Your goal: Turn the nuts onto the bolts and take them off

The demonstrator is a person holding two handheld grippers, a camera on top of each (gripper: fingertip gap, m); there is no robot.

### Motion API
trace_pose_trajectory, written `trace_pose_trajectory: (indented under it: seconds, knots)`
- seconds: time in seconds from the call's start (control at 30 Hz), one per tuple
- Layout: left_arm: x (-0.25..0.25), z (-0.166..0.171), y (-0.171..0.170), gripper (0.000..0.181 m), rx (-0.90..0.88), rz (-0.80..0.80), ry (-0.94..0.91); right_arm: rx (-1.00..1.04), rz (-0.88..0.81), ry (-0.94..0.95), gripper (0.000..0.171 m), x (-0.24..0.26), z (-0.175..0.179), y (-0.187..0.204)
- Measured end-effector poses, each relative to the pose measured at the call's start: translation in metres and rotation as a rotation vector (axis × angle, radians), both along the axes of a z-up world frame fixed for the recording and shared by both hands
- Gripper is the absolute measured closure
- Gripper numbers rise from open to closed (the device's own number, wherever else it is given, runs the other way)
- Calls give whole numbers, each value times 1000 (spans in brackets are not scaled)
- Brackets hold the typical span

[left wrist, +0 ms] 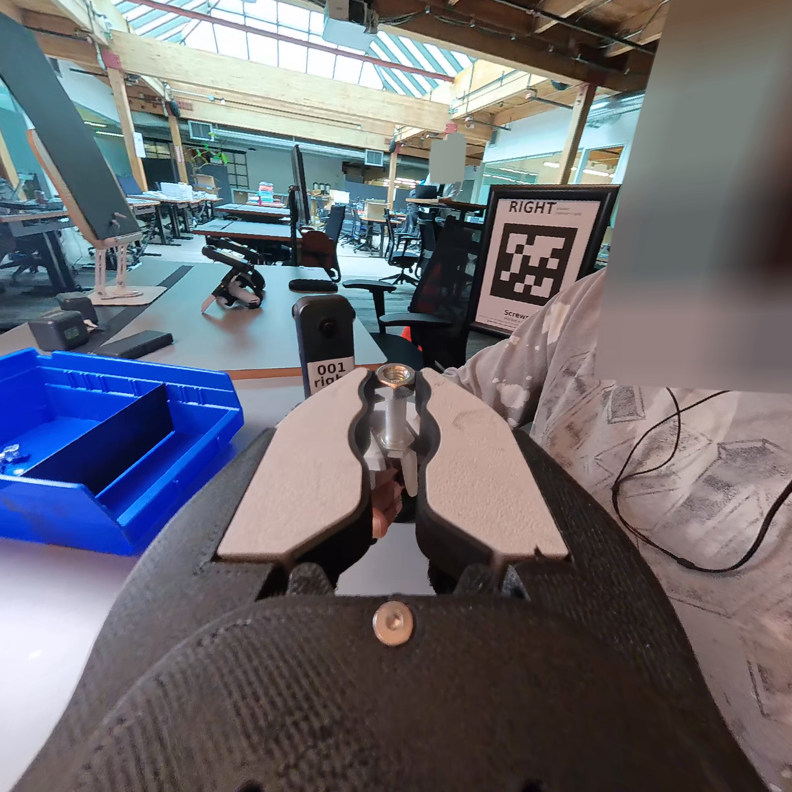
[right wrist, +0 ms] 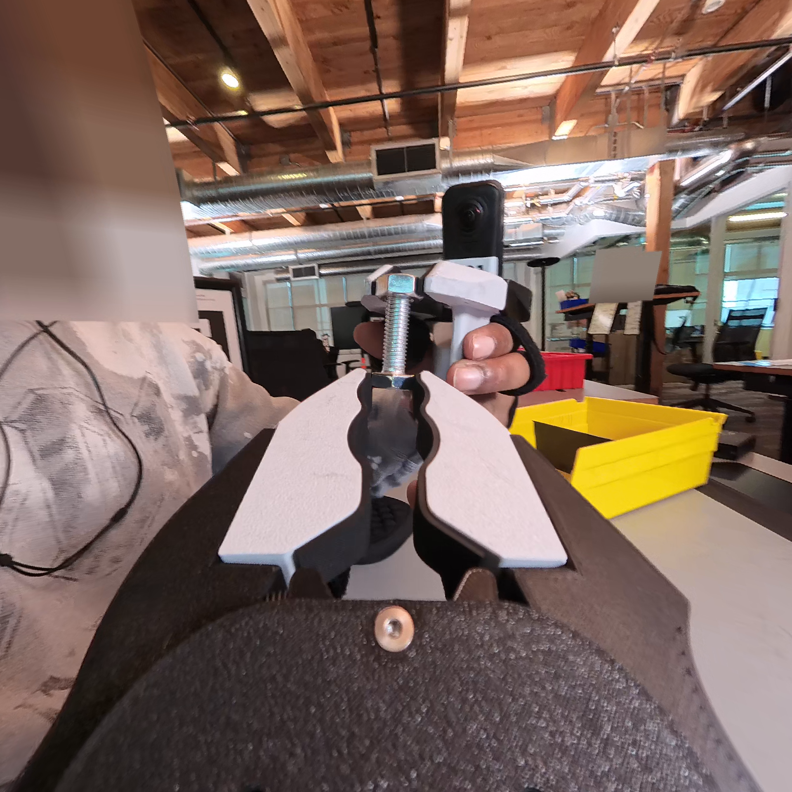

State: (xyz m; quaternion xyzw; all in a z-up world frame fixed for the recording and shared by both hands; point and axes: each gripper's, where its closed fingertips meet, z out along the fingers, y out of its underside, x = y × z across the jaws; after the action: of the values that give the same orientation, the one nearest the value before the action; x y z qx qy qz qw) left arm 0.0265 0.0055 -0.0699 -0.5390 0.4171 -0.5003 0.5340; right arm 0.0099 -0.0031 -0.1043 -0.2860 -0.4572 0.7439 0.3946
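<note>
Left hand-held gripper [left wrist: 394,381] is closed down on the nut [left wrist: 394,375], which is pinched at the fingertips. Right hand-held gripper [right wrist: 392,383] is closed the same way on the thin hex at the other end of the bolt [right wrist: 396,338], which I take to be the bolt's head. The whole assembly is held in the air between the two grippers, clear of the bench [right wrist: 707,600].

The nut sits at the very tip of the bolt's thread. In the left wrist view its bore looks open, with no bolt end poking through. My read is only a turn or so of engagement, so it is either just started or almost off. Can't tell which.

To do this step well:
- Keep the nut's axis in line with the bolt. With so little thread engaged, any tilt risks cross-threading or popping it off.
- Turn one side only and hold the other still.
- Use short turns, then regrip. Don't loosen both grips at once.
- Apply light axial push toward the bolt if threading on, none if taking off.
- If it comes free, keep the nut clamped. The yellow bin [right wrist: 621,463] is off to the bolt's right and the blue bin [left wrist: 107,437] to its left.
</note>
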Motion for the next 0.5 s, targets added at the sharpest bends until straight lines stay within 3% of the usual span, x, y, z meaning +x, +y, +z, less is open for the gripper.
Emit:
trace_pose_trajectory:
  seconds: [0.2,0.5]
  knots:
    - [2,3,-4,162,15,-36,-2,-5,42,33,153,6,5,-5]
    - [-17,11,9,163,8,50,-64,-19,44,45,153,8,8,-3]
